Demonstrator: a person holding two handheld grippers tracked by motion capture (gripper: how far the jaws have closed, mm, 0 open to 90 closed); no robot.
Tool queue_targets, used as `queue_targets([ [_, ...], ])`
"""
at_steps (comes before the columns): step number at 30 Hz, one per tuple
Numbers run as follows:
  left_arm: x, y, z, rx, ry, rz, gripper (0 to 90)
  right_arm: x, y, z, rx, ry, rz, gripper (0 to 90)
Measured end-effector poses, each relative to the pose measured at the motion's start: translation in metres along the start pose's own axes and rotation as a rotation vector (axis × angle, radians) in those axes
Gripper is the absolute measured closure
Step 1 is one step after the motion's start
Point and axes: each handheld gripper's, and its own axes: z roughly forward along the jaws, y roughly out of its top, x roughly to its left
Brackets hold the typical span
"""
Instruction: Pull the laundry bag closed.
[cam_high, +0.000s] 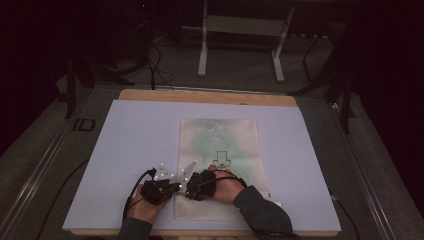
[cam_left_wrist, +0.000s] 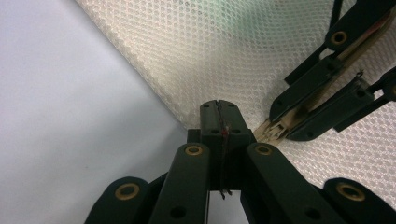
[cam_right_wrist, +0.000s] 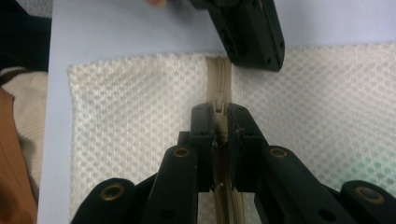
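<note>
While both of the person's hands rest near the front edge of the tabletop (cam_high: 125, 145), the two tools meet over the near end of a mesh bag (cam_high: 220, 150). At the left, the left hand-held gripper (cam_high: 172, 187) is clenched on the bag's fabric edge at its corner; in the left gripper view its jaws are pressed together with only a thin line between them, right where the white netting meets the pale tabletop (cam_left_wrist: 70, 116). Just beside it, to the right, the right hand-held gripper (cam_high: 187, 192) is clamped on the beige zipper (cam_right_wrist: 219, 84) of the bag; in the right gripper view its jaws pinch the zipper's slider, with the zipper tape running on toward the other tool. The two tips are nearly touching.

The mesh bag lies flat in the middle of the tabletop, its long side running away from the person, with something greenish showing through the netting. A small dark outline mark (cam_high: 221, 160) sits on the bag just beyond the right hand; no writing on it can be read.
</note>
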Motion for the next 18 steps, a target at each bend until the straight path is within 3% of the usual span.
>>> queue_targets([
  [6, -0.003, 0.000, 0.000, -0.001, 0.018, 0.001, 89.4, 0.000, -0.003, -0.001, 0.003, -0.004, 0.004, 82.4],
  [11, 0.000, -0.001, -0.004, -0.027, -0.016, -0.051, 89.1, 0.000, -0.003, -0.001, -0.002, -0.004, 0.007, 82.3],
  [12, -0.002, -0.002, -0.008, -0.042, -0.042, -0.047, 89.1, -0.001, -0.004, -0.001, -0.006, -0.003, 0.005, 82.4],
  [18, -0.011, -0.003, -0.009, -0.025, -0.075, -0.003, 88.8, -0.001, -0.004, 0.000, -0.009, -0.006, -0.001, 82.3],
])
